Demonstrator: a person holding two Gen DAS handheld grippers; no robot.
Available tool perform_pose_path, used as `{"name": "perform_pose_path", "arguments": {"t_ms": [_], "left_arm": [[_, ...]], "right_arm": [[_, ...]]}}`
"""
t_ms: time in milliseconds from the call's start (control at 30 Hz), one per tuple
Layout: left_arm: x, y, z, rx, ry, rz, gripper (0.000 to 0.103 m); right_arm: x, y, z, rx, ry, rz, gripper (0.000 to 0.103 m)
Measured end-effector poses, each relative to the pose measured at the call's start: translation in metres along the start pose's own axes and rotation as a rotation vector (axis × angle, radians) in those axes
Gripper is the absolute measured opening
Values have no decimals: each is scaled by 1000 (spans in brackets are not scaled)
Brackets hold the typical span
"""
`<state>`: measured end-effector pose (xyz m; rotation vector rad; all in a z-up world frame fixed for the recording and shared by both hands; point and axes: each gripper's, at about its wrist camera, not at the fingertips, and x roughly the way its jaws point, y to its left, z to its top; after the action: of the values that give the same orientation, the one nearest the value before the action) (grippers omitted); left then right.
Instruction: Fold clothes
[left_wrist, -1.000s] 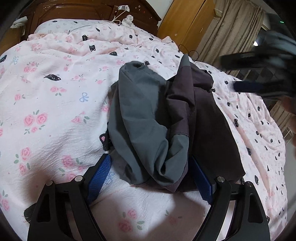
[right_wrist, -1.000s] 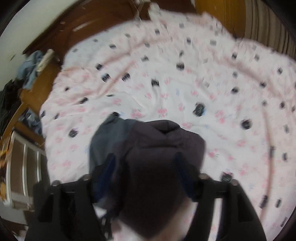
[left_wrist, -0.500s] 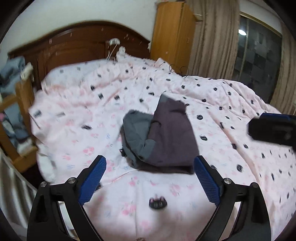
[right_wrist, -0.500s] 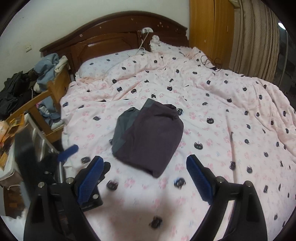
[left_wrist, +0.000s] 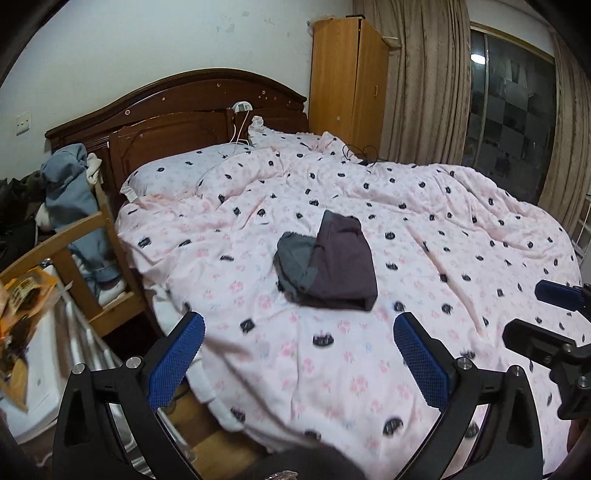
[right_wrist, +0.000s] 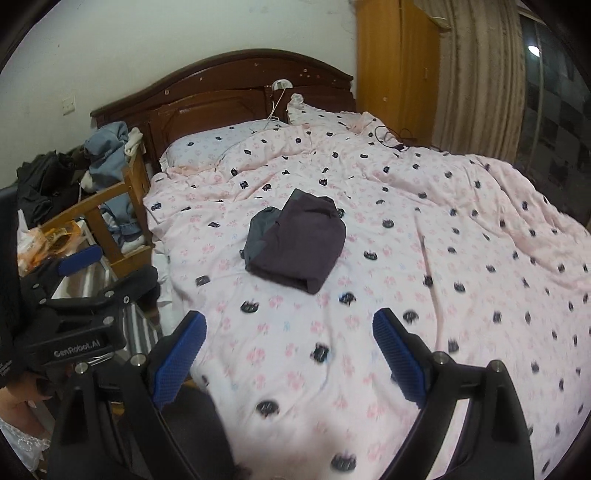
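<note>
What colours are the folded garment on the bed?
The garment is dark purplish-brown with a grey panel on its left, clearest in the right wrist view.

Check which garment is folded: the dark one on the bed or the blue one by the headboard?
The dark garment on the duvet is folded into a compact rectangle. The blue garment hangs crumpled over the wooden frame.

My left gripper (left_wrist: 298, 354) has just been opening its blue pads, with nothing between them, only the pink quilt (left_wrist: 424, 236) below. The folded clothes (left_wrist: 327, 267), grey and dark purple, lie well ahead on the quilt. My right gripper (left_wrist: 554, 314) shows at the right edge.
</note>
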<state>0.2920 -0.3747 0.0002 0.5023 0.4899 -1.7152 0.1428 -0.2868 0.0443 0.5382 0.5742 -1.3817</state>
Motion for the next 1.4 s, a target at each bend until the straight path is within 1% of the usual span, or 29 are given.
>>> {"name": "perform_pose_path", "arguments": {"t_ms": [100,333,533,800,1000,1400], "left_arm": [[-15,-4,-7,15,3,-2,102],[-51,-12,-15,66,-23,21,102],[-74,-12,-17,96,-46,30,102],[-96,-16,-18,128,-81,31,102],[-106,-22,-20,145,-95,27,102],[-112,-32,-22,172,-102,39,102]], "right_arm": [[-22,5,-15,13,-16,4,98],[-60,23,-35,-31,-42,-14,99],[-88,32,-47,-21,-78,-24,99],[-101,30,-60,6,-70,-34,99],[-112,26,-64,22,-87,-41,100],[-123,23,-69,33,-104,-28,100]]}}
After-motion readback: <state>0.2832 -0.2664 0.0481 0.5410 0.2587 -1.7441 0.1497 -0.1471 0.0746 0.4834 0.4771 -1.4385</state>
